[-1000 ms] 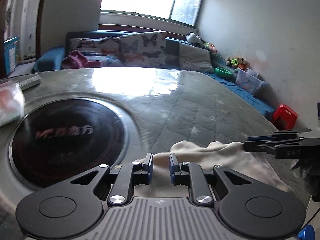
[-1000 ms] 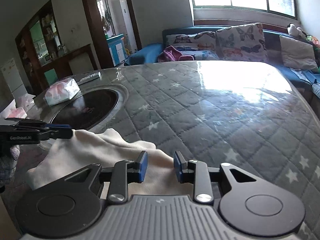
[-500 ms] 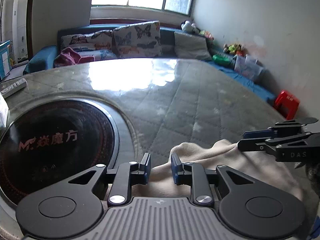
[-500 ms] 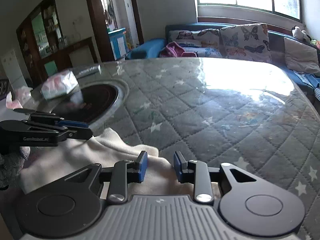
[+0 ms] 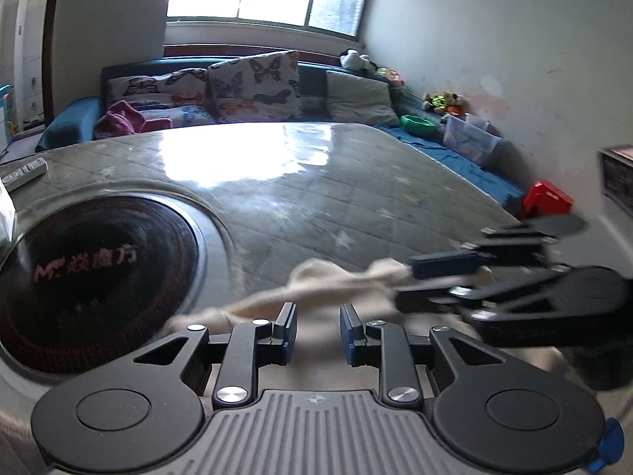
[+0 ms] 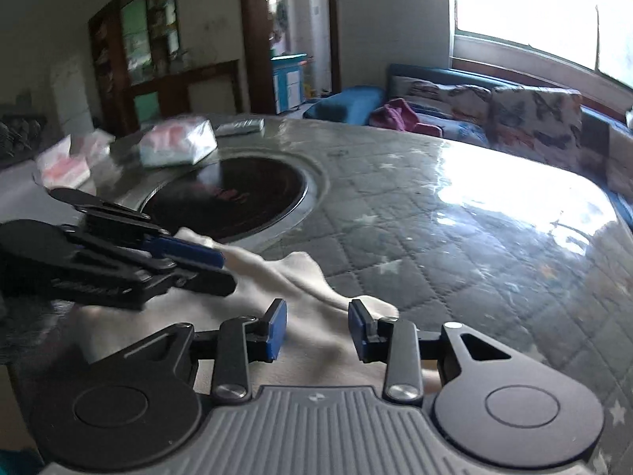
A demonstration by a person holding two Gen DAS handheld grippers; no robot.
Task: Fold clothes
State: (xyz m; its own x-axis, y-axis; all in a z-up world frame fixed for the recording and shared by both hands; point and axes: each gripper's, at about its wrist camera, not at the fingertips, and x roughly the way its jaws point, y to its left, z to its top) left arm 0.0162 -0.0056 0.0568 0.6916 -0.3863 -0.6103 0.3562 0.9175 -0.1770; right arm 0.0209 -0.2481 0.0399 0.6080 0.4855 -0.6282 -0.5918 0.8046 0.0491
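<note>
A cream garment [image 5: 316, 289] lies crumpled at the near edge of the quilted table [image 5: 316, 198]; it also shows in the right wrist view [image 6: 300, 277]. My left gripper [image 5: 318, 332] is open, its jaws apart just above the cloth, holding nothing. My right gripper [image 6: 316, 330] is open over the cloth too. Each gripper shows in the other's view: the right one [image 5: 435, 281] at the right of the left wrist view, the left one [image 6: 221, 269] at the left of the right wrist view. Both hover close together over the garment.
A round black induction plate [image 5: 87, 269] is set into the table at the left. Tissue packs [image 6: 178, 146] and a remote [image 6: 241, 126] lie beyond it. A sofa with butterfly cushions [image 5: 253, 87] stands behind the table. A red stool [image 5: 548, 198] is at the right.
The two grippers have swung toward each other over the garment. The cloth has bunched up into a ridge between them. Both stay open.
</note>
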